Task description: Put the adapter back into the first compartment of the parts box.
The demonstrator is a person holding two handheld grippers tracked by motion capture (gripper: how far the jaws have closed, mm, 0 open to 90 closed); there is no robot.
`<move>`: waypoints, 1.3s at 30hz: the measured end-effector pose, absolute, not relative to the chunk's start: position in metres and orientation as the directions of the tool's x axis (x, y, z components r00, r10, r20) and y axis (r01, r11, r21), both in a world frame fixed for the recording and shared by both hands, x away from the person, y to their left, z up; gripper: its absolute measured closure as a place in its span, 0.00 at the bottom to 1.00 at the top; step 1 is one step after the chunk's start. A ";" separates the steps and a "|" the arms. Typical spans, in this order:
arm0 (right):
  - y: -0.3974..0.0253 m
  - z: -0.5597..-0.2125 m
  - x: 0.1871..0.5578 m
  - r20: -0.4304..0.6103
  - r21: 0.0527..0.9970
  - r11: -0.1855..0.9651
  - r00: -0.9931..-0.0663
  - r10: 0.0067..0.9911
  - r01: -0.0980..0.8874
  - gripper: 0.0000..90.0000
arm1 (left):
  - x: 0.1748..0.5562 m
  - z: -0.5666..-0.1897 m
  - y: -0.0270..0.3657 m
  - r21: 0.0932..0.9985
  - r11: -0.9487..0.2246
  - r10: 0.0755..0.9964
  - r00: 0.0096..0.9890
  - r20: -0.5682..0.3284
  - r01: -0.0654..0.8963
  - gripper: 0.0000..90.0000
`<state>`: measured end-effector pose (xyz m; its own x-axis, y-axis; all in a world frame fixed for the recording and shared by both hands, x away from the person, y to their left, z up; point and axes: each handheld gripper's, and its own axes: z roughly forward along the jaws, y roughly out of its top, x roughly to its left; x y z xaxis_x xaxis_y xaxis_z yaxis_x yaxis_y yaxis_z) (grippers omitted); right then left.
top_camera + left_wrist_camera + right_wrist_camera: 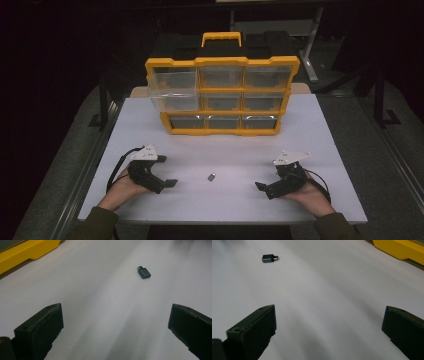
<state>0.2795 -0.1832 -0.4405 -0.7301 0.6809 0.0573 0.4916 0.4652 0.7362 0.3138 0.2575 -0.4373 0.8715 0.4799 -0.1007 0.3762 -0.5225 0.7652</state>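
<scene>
- the fingers (40, 330) of the left gripper (161, 184) stand wide apart with nothing between them, resting low over the white table (225, 200) at its near left; the person's left hand (125, 186) holds it from below.
- the fingers (253, 331) of the right gripper (267, 189) are spread just as wide and hold nothing, at the near right of the table, in the right hand (310, 192). the two grippers point inward toward each other.
- a small dark grey usb adapter (212, 176) lies flat on the table between the two grippers, well apart from both, near the middle of the near half.
- the high view alone takes in the whole yellow and black parts organiser (222, 95) standing upright at the far side of the table, with a carry handle on top and a grid of clear drawers; the upper-left drawer (172, 89) is pulled out toward the person.
- the gripper views catch just a yellow corner of the organiser, but they show the adapter's form: a short block with a narrow metal plug at one end.
- in the left gripper view the adapter (144, 273) lies ahead and right of the fingers, its long axis diagonal, plug toward the upper left.
- in the right gripper view the adapter (269, 258) lies ahead and to the left, long axis nearly level, plug to the right.
</scene>
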 end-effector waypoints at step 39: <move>-0.184 -0.437 0.275 0.048 0.752 0.459 -0.733 0.679 0.474 0.00 | 0.322 -0.424 0.241 0.789 -0.499 0.453 0.884 -0.115 0.359 0.00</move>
<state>0.2752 -0.1835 -0.4369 -0.7327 0.6789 0.0475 0.4738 0.4587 0.7517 0.3217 0.2406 -0.4242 0.8838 0.4534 -0.1153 0.3590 -0.4993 0.7886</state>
